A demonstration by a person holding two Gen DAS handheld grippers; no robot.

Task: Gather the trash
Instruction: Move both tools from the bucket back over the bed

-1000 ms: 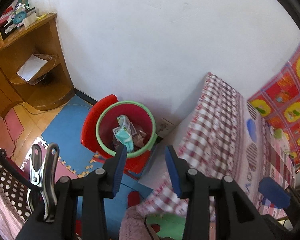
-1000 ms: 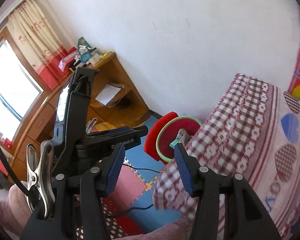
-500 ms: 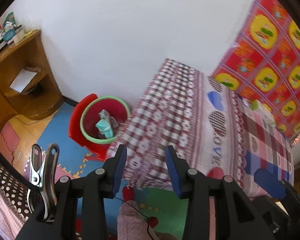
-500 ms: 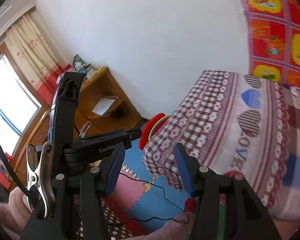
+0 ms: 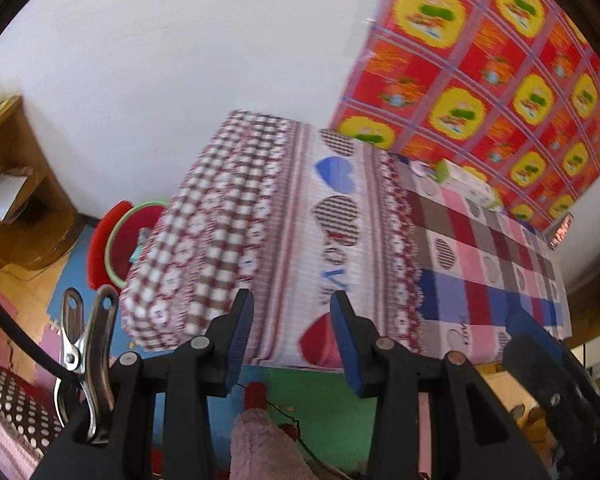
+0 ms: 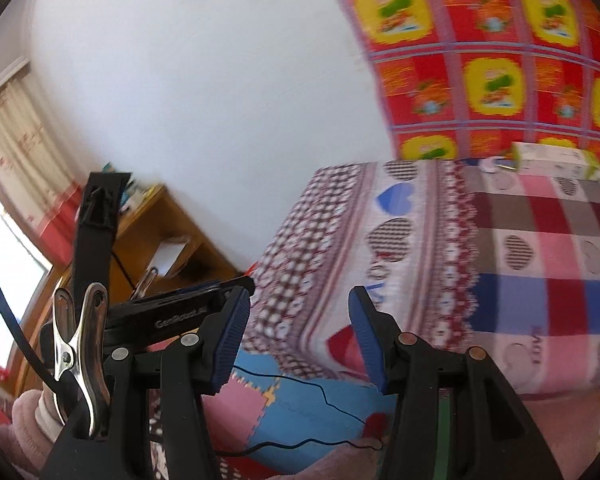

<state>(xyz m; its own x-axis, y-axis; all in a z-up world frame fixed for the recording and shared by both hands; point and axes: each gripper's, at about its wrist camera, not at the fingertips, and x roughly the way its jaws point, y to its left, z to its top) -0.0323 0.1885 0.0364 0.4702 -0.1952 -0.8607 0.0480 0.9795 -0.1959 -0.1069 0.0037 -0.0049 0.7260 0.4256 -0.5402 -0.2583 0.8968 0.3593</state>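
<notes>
The left claw (image 5: 292, 332) is standing partly open with nothing between its blue pads, pointing down over the near edge of the bed (image 5: 340, 240). The right claw (image 6: 300, 336) is likewise gaping about halfway and gripping nothing, and it is hanging over the same edge of the bed (image 6: 500, 260).

In the left wrist view the trash bin (image 5: 118, 240), a red tub with a green rim, is sitting on the floor at about nine o'clock, half hidden behind the corner of the checked bedspread, with some crumpled wrappers (image 5: 140, 244) showing inside it. A wooden shelf (image 5: 16, 184) is standing beyond it at the wall.

At about one o'clock in both views a white and green box (image 6: 556, 160) is lying on the far side of the bed, against the red and yellow wall covering (image 6: 500, 60). A thin black cable (image 6: 320, 392) is trailing across the foam floor mats (image 6: 300, 420) below the right claw.
</notes>
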